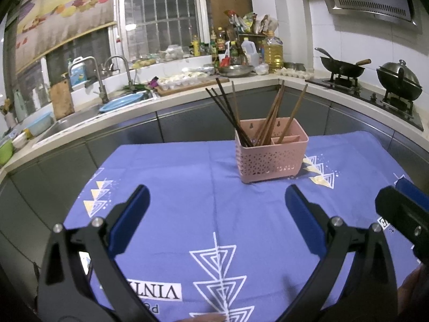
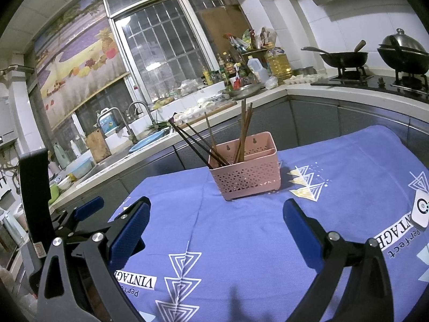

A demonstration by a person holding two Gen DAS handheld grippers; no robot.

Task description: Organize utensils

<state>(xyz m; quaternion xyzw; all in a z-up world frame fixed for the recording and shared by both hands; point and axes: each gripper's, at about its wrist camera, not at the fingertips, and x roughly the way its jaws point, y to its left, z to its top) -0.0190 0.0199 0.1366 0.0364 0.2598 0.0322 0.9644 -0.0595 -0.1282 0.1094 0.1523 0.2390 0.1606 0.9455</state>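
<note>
Both hand-held grippers, left and right, hang spread and empty; bumping the leaning chopsticks could tip the pink basket near the tabletop's far edge.

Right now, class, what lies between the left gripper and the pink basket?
Only bare blue tablecloth lies between the left gripper and the basket, as the left wrist view shows.

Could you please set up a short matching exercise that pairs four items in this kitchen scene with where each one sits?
Items:
1. pink perforated plastic utensil basket
2. dark and brown wooden chopsticks
3. black wok with wooden handle
4. blue plastic basin

Places:
A. on the gas stove
B. in the sink
C. on the blue patterned tablecloth
D. standing inside the basket

Pairs: 1-C, 2-D, 3-A, 4-B
</note>
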